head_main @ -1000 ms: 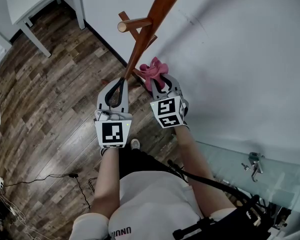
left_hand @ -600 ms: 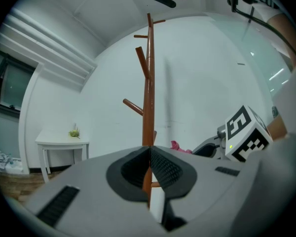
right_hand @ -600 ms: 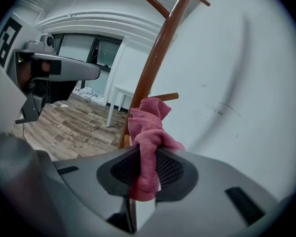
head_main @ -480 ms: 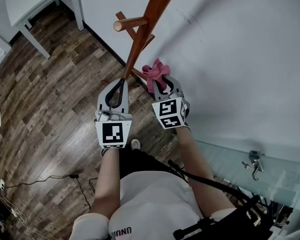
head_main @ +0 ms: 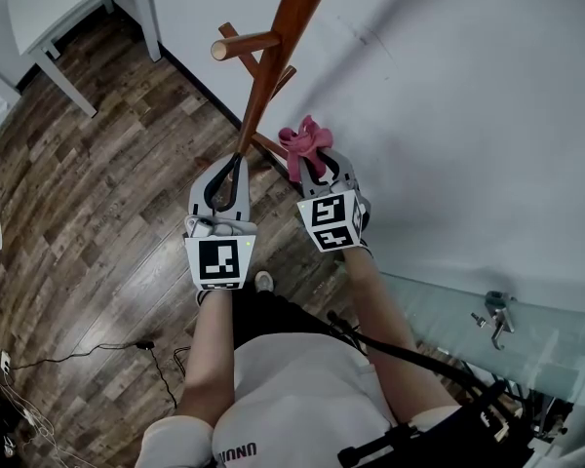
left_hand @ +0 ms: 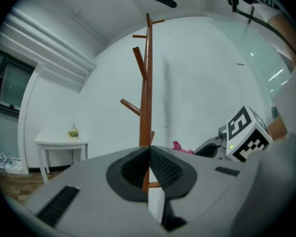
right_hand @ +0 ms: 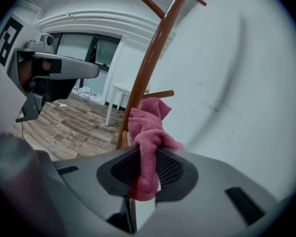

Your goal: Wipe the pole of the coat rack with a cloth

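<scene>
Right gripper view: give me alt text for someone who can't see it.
The right gripper is shut on a bunched pink cloth, close beside the coat rack pole. White wall at right; wooden floor, a white table and the left gripper at left.

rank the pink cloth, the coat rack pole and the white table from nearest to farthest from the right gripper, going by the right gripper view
From the right gripper:
1. pink cloth, clamped in the gripper itself.
2. coat rack pole, just beyond the cloth, leaning up to the right.
3. white table, far behind, left of the pole.
</scene>
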The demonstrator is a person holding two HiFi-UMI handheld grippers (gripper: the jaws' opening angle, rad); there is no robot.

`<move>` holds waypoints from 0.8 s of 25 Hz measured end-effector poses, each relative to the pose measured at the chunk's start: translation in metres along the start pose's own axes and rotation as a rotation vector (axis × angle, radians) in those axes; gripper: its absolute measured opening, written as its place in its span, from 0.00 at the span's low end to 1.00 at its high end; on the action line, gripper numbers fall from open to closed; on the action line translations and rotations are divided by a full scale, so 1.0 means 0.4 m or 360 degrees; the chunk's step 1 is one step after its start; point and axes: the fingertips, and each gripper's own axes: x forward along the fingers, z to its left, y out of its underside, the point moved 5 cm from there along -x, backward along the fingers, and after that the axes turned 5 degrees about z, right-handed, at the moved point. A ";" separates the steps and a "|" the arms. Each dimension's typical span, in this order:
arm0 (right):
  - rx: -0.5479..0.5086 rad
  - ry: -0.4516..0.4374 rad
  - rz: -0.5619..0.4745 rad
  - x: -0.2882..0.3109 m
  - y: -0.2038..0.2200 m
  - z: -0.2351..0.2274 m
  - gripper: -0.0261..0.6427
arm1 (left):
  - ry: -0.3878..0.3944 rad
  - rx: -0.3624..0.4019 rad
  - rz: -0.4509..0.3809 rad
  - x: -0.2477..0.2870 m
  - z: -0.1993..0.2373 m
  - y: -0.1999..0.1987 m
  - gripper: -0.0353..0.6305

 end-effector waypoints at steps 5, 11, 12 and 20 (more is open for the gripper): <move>0.0005 0.0014 0.0016 -0.003 0.013 -0.006 0.17 | 0.0011 0.0009 0.0011 -0.002 -0.008 0.005 0.08; 0.0020 0.0025 0.0021 -0.012 0.024 -0.016 0.17 | 0.0019 0.0018 0.0015 -0.001 -0.018 0.002 0.08; 0.0024 0.0028 0.0018 -0.013 0.025 -0.018 0.17 | 0.0021 0.0023 0.0015 -0.001 -0.020 0.001 0.08; 0.0077 0.0065 -0.0011 -0.035 0.034 -0.034 0.17 | 0.0023 0.0055 0.0011 -0.009 -0.035 -0.010 0.08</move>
